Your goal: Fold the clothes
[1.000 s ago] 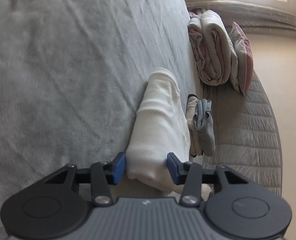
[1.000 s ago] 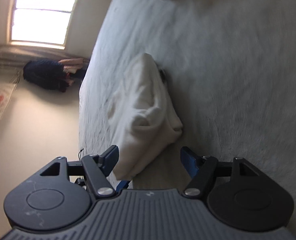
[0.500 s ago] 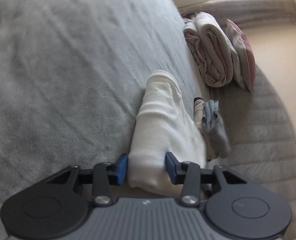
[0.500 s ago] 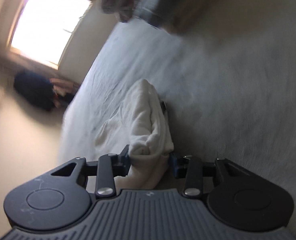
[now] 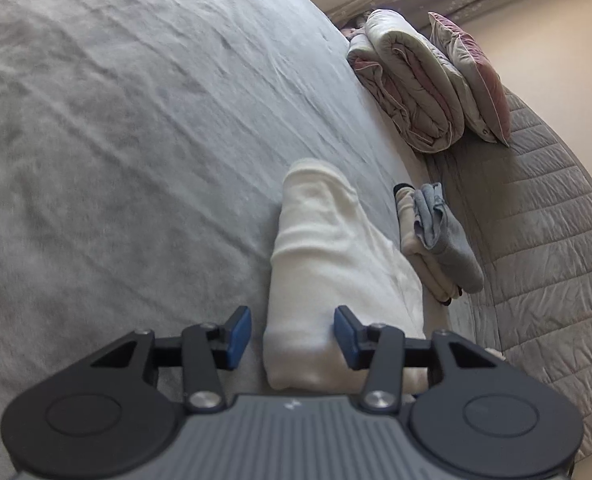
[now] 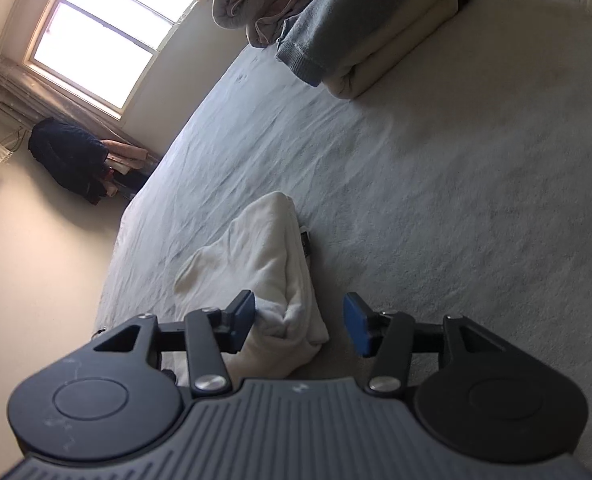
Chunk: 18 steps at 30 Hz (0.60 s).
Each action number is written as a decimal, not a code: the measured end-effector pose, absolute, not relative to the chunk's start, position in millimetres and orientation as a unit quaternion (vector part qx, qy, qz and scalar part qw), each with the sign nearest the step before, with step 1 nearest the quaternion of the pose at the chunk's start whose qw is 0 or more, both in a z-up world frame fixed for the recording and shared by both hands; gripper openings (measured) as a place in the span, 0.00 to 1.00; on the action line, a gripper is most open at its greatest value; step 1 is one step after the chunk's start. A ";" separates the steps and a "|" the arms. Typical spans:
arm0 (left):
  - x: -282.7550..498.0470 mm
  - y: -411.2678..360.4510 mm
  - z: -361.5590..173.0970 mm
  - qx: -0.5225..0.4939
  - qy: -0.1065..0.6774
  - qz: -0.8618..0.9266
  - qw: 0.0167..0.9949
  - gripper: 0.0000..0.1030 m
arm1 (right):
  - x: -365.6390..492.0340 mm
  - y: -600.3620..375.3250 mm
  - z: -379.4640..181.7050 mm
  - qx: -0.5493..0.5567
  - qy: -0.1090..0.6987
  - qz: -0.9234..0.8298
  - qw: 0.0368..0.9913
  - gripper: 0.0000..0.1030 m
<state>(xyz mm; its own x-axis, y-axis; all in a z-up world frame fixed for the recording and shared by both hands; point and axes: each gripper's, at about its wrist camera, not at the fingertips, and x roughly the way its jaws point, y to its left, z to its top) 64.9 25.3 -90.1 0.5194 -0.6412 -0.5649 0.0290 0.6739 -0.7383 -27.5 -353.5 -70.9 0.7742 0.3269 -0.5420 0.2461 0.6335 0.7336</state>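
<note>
Letting go cleanly, we should lift both grippers straight off the folded white garment point(image 5: 328, 264) on the bed point(image 5: 136, 120) (left gripper point(image 5: 292, 336) and right gripper point(image 6: 300, 322) jaws opening, pads clear) without dragging its layers.

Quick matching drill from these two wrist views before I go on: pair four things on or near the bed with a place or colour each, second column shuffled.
Things:
1. white garment
2. blue-grey garment
3. rolled duvet
4. dark coat

Descriptions:
A. on the floor below the window
B. between the jaws of both grippers
C. draped over a folded cream pile
D. pale grey with pink, next to a pillow

Pairs: 1-B, 2-C, 3-D, 4-A
</note>
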 end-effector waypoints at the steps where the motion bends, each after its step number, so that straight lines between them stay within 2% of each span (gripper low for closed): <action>1: 66.9 25.1 -90.6 -0.348 0.444 -0.209 0.799 0.46 | -26.1 -355.0 -70.9 0.432 0.333 0.025 0.838 0.55; 6: 80.9 16.6 -95.7 -0.373 0.449 -0.209 0.785 0.47 | -14.7 -363.1 -68.8 0.451 0.323 0.032 0.832 0.66; 18: 101.3 2.2 -96.5 -0.342 0.448 -0.216 0.798 0.49 | 18.0 -357.1 -80.9 0.438 0.352 0.038 0.826 0.67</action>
<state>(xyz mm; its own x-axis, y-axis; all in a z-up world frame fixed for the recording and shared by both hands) 101.3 2.2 -96.5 0.5060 -0.6508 -0.5660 0.0386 0.6727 -0.7389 18.0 -357.1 -80.9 0.7486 0.3717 -0.5490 0.2460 0.6131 0.7507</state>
